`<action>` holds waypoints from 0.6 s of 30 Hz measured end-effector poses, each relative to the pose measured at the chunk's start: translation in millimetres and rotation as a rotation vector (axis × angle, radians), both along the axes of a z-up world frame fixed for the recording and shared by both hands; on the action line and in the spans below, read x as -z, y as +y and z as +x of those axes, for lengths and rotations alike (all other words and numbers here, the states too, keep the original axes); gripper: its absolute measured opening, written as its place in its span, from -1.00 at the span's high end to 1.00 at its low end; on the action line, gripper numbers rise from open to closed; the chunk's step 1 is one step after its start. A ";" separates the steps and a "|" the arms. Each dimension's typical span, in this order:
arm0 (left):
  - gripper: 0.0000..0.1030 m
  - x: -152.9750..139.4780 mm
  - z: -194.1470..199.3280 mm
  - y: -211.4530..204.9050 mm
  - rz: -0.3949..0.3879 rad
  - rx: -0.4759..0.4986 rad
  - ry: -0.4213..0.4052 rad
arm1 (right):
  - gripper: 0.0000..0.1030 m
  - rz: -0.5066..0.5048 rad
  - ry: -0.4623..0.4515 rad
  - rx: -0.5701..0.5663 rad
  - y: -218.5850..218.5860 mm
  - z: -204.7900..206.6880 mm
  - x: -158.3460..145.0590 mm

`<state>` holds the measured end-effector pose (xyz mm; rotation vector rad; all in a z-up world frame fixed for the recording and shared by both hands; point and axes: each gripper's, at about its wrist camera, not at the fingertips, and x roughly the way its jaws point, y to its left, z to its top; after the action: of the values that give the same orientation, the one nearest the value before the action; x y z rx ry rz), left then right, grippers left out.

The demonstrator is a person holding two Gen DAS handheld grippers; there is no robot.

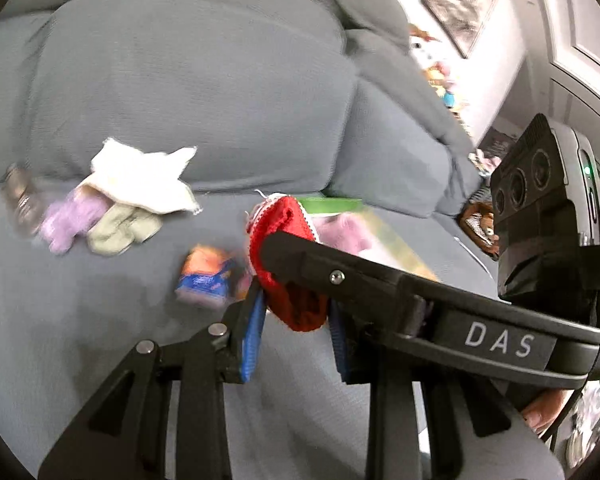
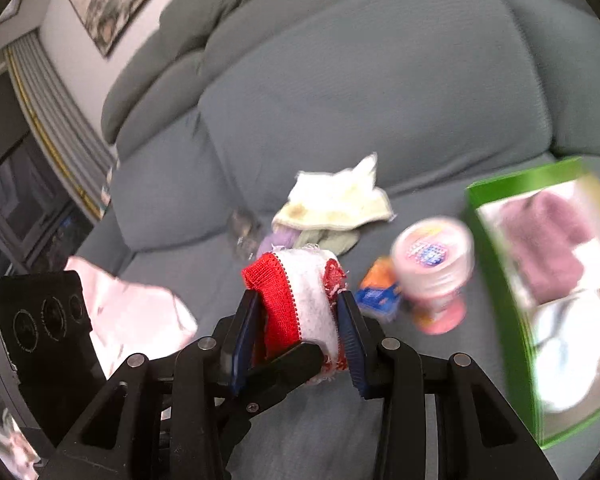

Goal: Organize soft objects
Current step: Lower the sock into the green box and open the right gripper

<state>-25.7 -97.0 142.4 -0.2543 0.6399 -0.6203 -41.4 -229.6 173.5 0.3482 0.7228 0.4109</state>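
Red and white knitted soft piece point(image 2: 300, 304) held above grey sofa seat point(image 2: 300, 432), clenched between right gripper point(image 2: 300, 332) fingers; also pinched by left gripper point(image 1: 296, 320), probably for passing over. Green open box point(image 2: 500, 280) near, perhaps the destination.

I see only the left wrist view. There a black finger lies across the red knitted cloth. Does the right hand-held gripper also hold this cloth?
Observer: Yes. In the right wrist view, the right hand-held gripper has both blue pads pressed on the red and white knitted cloth.
Operator: Is there any soft thing that my view misses?
Observer: Yes. A pale pink cloth lies on the grey sofa seat, left of that gripper in its view.
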 end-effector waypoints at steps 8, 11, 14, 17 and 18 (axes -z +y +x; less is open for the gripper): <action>0.49 -15.8 12.1 -67.7 0.014 0.157 -0.050 | 0.19 0.051 -0.063 0.181 -68.4 -16.6 -14.8; 0.49 -15.8 16.4 -89.8 0.014 0.204 -0.039 | 0.19 0.067 -0.058 0.251 -91.8 -19.7 -12.6; 0.49 -11.7 25.0 -112.9 0.017 0.245 -0.020 | 0.19 0.089 -0.045 0.312 -113.4 -22.8 -7.2; 0.50 -5.1 32.5 -132.5 0.018 0.287 0.014 | 0.19 0.084 -0.020 0.384 -133.0 -24.5 -0.6; 0.51 -3.2 33.8 -136.9 0.018 0.298 0.022 | 0.19 0.086 -0.012 0.404 -138.5 -24.5 2.1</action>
<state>8.1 -233.9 145.6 -0.1493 0.7111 -0.8983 -65.9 -368.1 171.3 0.5596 0.6061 0.0608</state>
